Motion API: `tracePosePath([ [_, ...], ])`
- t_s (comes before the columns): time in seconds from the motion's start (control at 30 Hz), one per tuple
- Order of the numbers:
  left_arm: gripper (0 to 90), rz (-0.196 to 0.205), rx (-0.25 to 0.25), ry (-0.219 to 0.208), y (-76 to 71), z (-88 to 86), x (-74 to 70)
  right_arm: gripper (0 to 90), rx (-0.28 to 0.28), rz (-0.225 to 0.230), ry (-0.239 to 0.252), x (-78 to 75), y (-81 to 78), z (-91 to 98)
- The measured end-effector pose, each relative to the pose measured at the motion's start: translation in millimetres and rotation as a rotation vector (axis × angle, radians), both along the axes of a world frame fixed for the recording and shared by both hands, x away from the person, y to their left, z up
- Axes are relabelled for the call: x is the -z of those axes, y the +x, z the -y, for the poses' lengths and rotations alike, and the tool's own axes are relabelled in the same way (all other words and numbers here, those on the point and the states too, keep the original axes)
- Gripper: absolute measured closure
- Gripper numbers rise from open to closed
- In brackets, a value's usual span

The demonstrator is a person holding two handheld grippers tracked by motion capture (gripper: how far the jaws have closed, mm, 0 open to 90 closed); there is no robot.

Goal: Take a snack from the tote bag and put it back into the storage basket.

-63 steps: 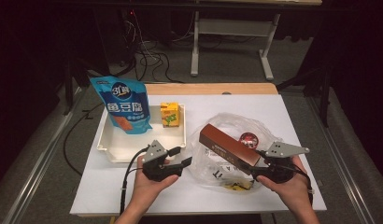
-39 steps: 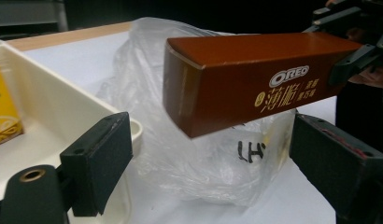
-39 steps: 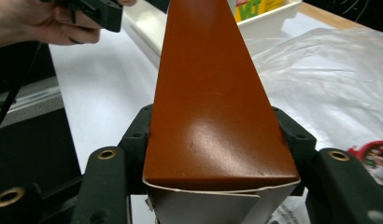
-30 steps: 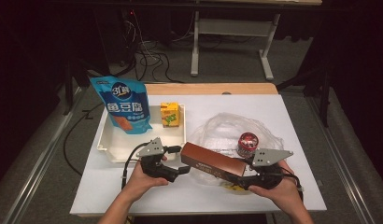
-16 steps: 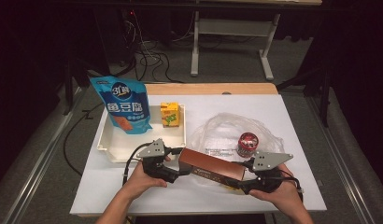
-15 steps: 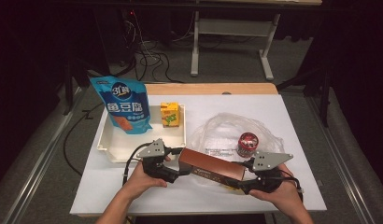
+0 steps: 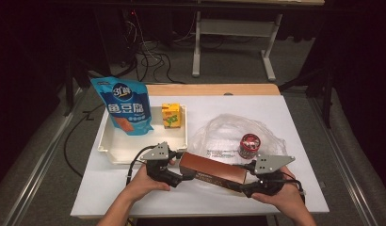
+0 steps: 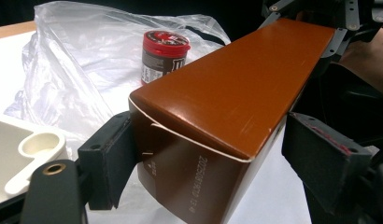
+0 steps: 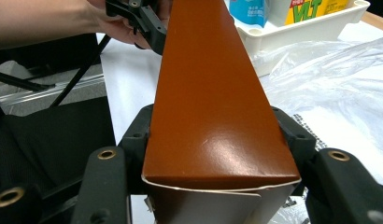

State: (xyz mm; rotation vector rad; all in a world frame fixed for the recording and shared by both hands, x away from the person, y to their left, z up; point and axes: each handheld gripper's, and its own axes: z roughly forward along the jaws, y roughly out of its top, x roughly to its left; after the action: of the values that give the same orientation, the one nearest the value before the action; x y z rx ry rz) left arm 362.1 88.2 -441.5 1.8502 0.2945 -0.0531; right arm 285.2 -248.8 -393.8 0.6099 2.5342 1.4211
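A long brown box (image 7: 212, 170) hangs level above the table's front edge, between my two grippers. My right gripper (image 7: 243, 186) is shut on its right end; in the right gripper view both jaws of that gripper (image 9: 215, 128) flank the box (image 9: 203, 70). My left gripper (image 7: 181, 175) has just been closing with the box's left end between its jaws. In the left gripper view one pad (image 8: 110, 154) presses the box (image 8: 227, 88) and the other pad (image 8: 325, 158) meets its far side.
A crumpled clear plastic bag (image 7: 229, 132) lies behind the box with a red-lidded jar (image 7: 249, 145) on it. At the left, a white tray (image 7: 116, 153) holds a blue pouch (image 7: 126, 106) and a yellow carton (image 7: 171, 115).
The right gripper brought the box leftward and nearer the front edge until its left end sat in the left gripper. The left jaws closed in on that end.
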Motion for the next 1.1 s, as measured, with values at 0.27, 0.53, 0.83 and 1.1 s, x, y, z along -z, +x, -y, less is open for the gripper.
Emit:
tracePosePath([
  [0.27,21.4,0.000,0.026,-0.017,-0.6,-0.8,0.9,44.7,-0.016,0.001,0.009,-0.3,-0.3,1.4],
  [0.53,23.3,0.034,0.045,-0.005,-4.4,-1.8,1.7,44.6,-0.036,0.000,0.014,1.2,0.8,1.5],
  [0.83,34.3,0.057,0.074,-0.014,-8.1,-4.9,-0.3,43.6,-0.075,-0.018,0.048,2.8,5.4,9.3],
  [1.1,48.0,0.075,0.171,-0.048,-16.6,-1.5,-6.0,27.3,-0.023,-0.046,0.065,6.8,9.5,23.6],
])
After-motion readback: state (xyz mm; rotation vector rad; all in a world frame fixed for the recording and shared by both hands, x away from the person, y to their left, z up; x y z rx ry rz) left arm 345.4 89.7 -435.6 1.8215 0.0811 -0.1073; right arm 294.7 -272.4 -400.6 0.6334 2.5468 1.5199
